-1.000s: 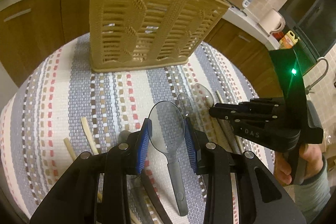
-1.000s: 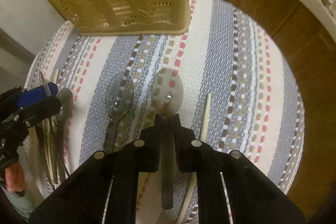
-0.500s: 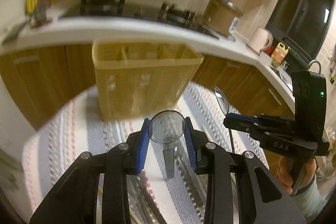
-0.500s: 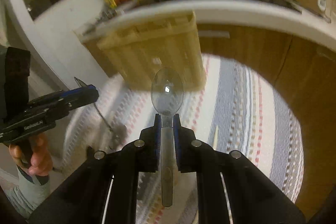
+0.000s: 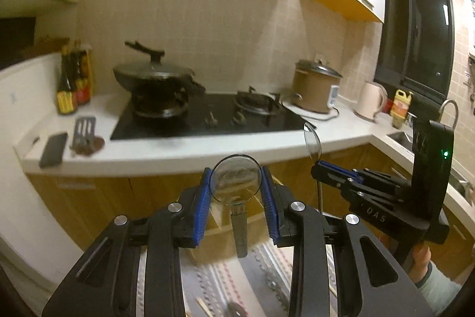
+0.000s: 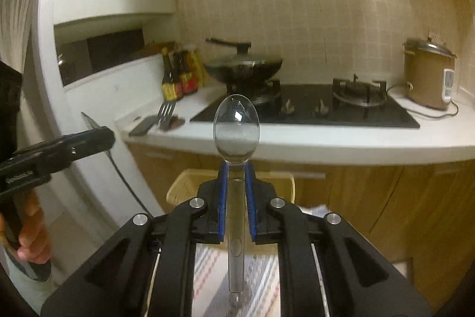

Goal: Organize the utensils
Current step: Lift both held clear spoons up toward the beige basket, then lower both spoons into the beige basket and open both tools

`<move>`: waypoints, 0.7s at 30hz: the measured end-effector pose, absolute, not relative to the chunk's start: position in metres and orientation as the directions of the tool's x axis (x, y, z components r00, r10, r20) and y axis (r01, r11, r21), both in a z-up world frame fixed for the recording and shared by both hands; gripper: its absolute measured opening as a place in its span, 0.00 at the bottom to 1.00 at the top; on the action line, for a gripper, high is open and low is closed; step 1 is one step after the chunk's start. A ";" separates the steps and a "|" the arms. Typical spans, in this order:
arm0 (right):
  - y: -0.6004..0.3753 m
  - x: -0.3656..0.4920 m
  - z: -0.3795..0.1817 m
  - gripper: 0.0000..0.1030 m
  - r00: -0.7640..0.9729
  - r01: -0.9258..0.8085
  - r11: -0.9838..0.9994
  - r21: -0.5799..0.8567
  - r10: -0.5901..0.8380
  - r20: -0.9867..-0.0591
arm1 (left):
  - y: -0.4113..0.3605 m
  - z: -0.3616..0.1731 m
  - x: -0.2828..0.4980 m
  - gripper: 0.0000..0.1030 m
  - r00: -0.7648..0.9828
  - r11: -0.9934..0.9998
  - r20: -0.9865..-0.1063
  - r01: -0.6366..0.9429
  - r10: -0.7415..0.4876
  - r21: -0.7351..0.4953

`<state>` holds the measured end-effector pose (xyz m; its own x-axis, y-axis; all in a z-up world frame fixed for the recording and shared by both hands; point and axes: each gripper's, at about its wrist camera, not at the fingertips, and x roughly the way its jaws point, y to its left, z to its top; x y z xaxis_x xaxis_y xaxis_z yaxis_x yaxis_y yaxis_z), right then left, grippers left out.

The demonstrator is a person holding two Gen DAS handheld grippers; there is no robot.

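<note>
My left gripper [image 5: 236, 183] is shut on the round bowl of a clear plastic spoon [image 5: 236, 178], whose handle hangs down between the blue pads. My right gripper [image 6: 236, 177] is shut on the handle of a second clear spoon [image 6: 236, 128], bowl pointing up. Both are held high above the striped cloth [image 5: 261, 272]. The tan slotted basket [image 6: 184, 186] stands below and beyond the fingers, and shows partly behind the left fingers as the basket [image 5: 219, 225]. The right gripper [image 5: 319, 168] appears at right, the left gripper [image 6: 101, 135] at left.
Behind runs a white counter [image 5: 178, 156] with a stove, a wok [image 5: 151, 76], sauce bottles [image 5: 71, 85], a phone [image 5: 53, 149], a rice cooker [image 6: 427, 76] and a kettle [image 5: 369, 100]. Chopsticks [image 5: 204, 306] lie on the cloth below. A person's hand [image 6: 29, 233] holds the left gripper.
Both grippers have risen from the cloth, each carrying its spoon, and tilted up, so the views now face the counter and stove instead of the table top.
</note>
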<state>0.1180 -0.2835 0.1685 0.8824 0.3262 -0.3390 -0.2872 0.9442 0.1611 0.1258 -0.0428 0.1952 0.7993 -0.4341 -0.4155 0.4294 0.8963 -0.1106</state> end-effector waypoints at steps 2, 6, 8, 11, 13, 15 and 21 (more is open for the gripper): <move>-0.282 0.126 0.174 0.09 0.905 -0.263 0.955 0.136 0.293 -0.308 | -0.042 0.202 0.134 0.29 0.818 0.908 -0.406 0.409 -0.407 -0.085; -0.277 0.154 0.176 0.09 0.936 -0.226 0.969 0.105 0.245 -0.253 | -0.043 0.204 0.157 0.29 0.840 0.925 -0.400 0.376 -0.365 -0.054; -0.276 0.165 0.172 0.09 0.945 -0.215 0.972 0.098 0.232 -0.232 | -0.044 0.200 0.169 0.29 0.850 0.933 -0.399 0.357 -0.343 -0.041; -0.279 0.180 0.159 0.09 0.959 -0.179 0.978 0.103 0.197 -0.205 | -0.046 0.189 0.186 0.29 0.851 0.941 -0.416 0.337 -0.319 -0.033; -0.282 0.190 0.149 0.09 0.958 -0.175 0.977 0.123 0.198 -0.209 | -0.046 0.179 0.196 0.29 0.849 0.943 -0.425 0.331 -0.313 -0.034; -0.285 0.201 0.136 0.09 0.956 -0.172 0.976 0.136 0.199 -0.216 | -0.046 0.167 0.206 0.29 0.836 0.941 -0.445 0.335 -0.321 -0.049; -0.290 0.215 0.106 0.10 0.960 -0.143 0.979 0.145 0.173 -0.222 | -0.049 0.133 0.225 0.29 0.813 0.940 -0.485 0.335 -0.322 -0.062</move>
<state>0.2151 -0.2900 0.1061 0.9595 0.1734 -0.2218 -0.1434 0.9790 0.1451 0.2247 -0.0486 0.1330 0.8133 -0.3221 -0.4846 0.3352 0.9401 -0.0623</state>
